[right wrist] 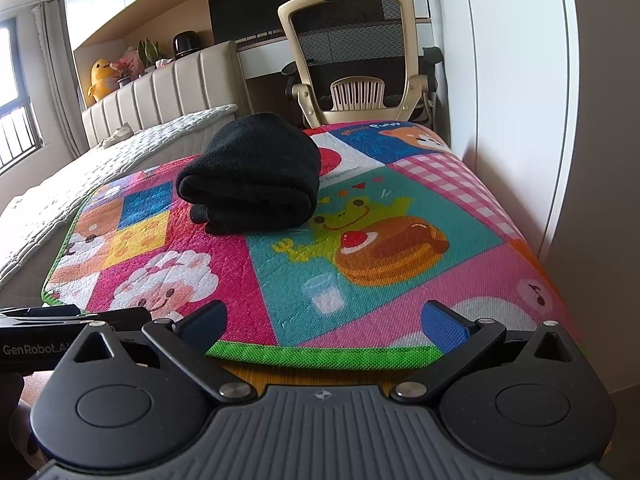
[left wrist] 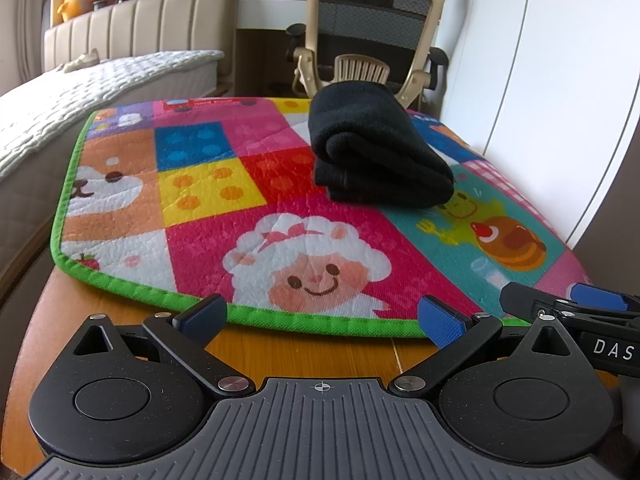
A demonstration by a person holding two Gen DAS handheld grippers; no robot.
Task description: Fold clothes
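The black fleece garment (left wrist: 380, 148) lay folded into a thick bundle on the colourful cartoon play mat (left wrist: 240, 200), well ahead of both hand-held grippers, left (left wrist: 320, 316) and right (right wrist: 326, 320), which stood open and empty; folding looked finished.

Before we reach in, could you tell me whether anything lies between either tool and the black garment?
Nothing visible does: only bare play mat lies between the open left tool, the open right tool and the folded black garment.
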